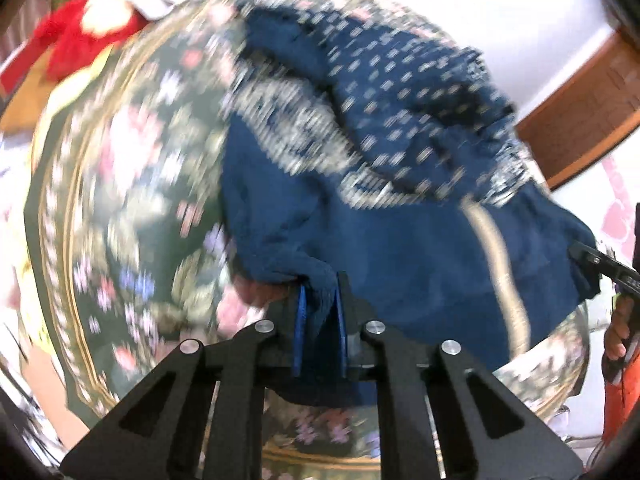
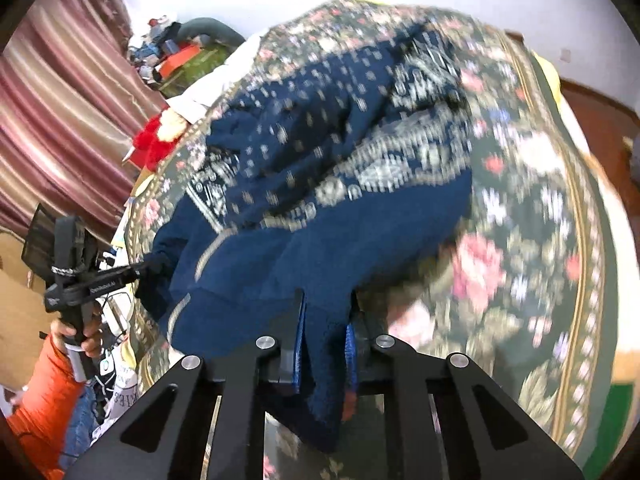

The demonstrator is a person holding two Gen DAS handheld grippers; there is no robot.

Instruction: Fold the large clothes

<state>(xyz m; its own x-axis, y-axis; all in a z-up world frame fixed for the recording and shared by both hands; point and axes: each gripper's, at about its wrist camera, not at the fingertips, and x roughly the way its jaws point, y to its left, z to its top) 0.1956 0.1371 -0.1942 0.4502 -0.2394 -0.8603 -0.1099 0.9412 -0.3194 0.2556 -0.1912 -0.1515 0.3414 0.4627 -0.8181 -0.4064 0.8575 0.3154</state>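
A dark blue garment (image 1: 400,240) with a pale printed pattern lies crumpled on a green floral bedspread (image 1: 120,200). My left gripper (image 1: 320,284) is shut on a bunched fold at the garment's near edge, blue cloth pinched between its pads. In the right wrist view the same garment (image 2: 320,240) spreads over the bedspread (image 2: 520,200). My right gripper (image 2: 326,300) is shut on another fold of its near edge, with cloth hanging below the fingers. The left gripper (image 2: 144,270) shows at that view's left, at the garment's corner, held by a hand (image 2: 80,336).
A red cloth (image 1: 80,40) and white fabric (image 2: 212,88) lie at the bed's far side. A wooden bed frame (image 1: 580,112) runs along the wall. Striped curtains (image 2: 60,100) and a clutter pile (image 2: 172,52) stand behind. An orange sleeve (image 2: 44,392) is at lower left.
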